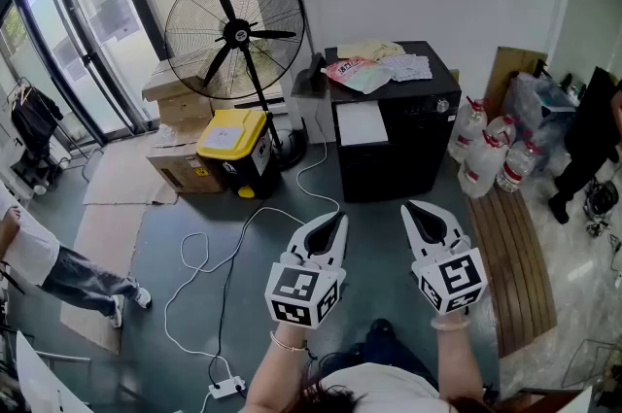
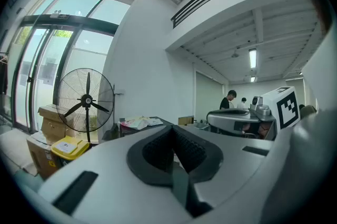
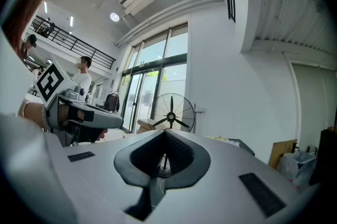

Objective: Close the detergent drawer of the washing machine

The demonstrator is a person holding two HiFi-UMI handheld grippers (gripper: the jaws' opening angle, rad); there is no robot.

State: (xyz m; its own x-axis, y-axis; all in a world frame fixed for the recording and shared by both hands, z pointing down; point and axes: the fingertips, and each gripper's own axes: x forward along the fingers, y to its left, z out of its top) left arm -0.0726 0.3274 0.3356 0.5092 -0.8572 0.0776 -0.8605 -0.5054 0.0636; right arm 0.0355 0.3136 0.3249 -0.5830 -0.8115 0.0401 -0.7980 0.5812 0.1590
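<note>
Now, left gripper (image 1: pixel 336 219) beside right gripper (image 1: pixel 412 207) (fingers (image 2: pixel 155 152) together, empty).

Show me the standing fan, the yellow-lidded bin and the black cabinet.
standing fan (image 1: pixel 236 34), head view, centre hub.
yellow-lidded bin (image 1: pixel 238 131), head view, lid top.
black cabinet (image 1: pixel 413 154), head view, front panel.

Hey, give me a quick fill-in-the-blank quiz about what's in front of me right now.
1. The left gripper and the right gripper are both empty, with jaws ____.
2. The bin beside the fan has a ____ lid.
3. Some papers lie on top of the ____ cabinet.
Missing words: shut; yellow; black.
</note>
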